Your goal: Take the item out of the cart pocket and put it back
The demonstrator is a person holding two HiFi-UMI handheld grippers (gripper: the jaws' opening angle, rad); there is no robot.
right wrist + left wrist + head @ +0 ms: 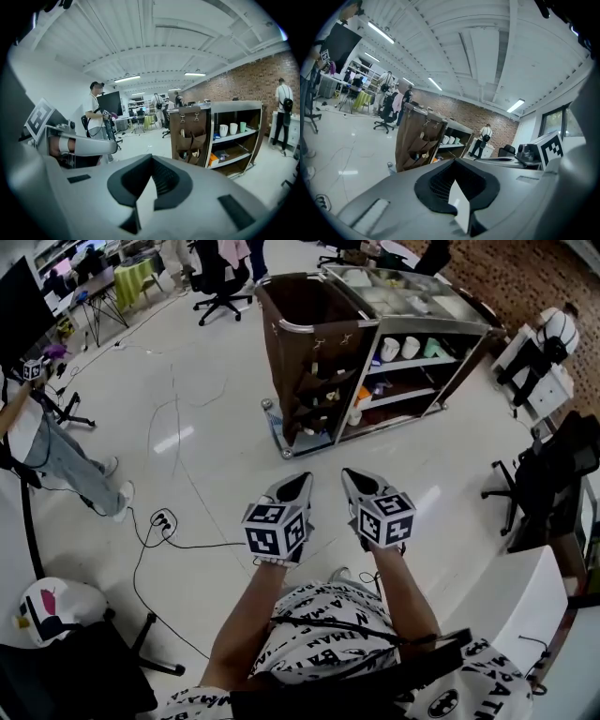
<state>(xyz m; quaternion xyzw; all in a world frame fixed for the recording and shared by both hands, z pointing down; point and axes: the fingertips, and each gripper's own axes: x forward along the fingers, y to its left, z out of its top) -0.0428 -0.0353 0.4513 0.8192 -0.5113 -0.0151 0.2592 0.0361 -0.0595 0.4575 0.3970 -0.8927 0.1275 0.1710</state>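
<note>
The task's thing sits in the brown fabric-sided service cart [305, 324], in one of the hanging pockets [317, 395] sewn in rows down its near side. A few small pale items [330, 396] poke out of these pockets, but they are too small to name, and which one is meant I cannot tell. Judged by its size, any of them should be light and easy to lift. The pocket cloth looks soft and likely to sag or cling, so the best hold would be on the end that stands above the pocket lip, pulling straight up. The left gripper [298, 482] and right gripper [351, 476] are held side by side, well apart from the cart and pointing towards it. Both pairs of jaws are closed with nothing between them. White cups [398, 348] stand on a shelf on the cart's open side. Around the cart is a glossy pale floor [187, 381], and a black cable [141, 559] trails across it on the near side of the cart. Beyond the cart are office chairs [220, 277] and a brick wall [243, 79], and a person [95, 112] stands well off to one side.
</note>
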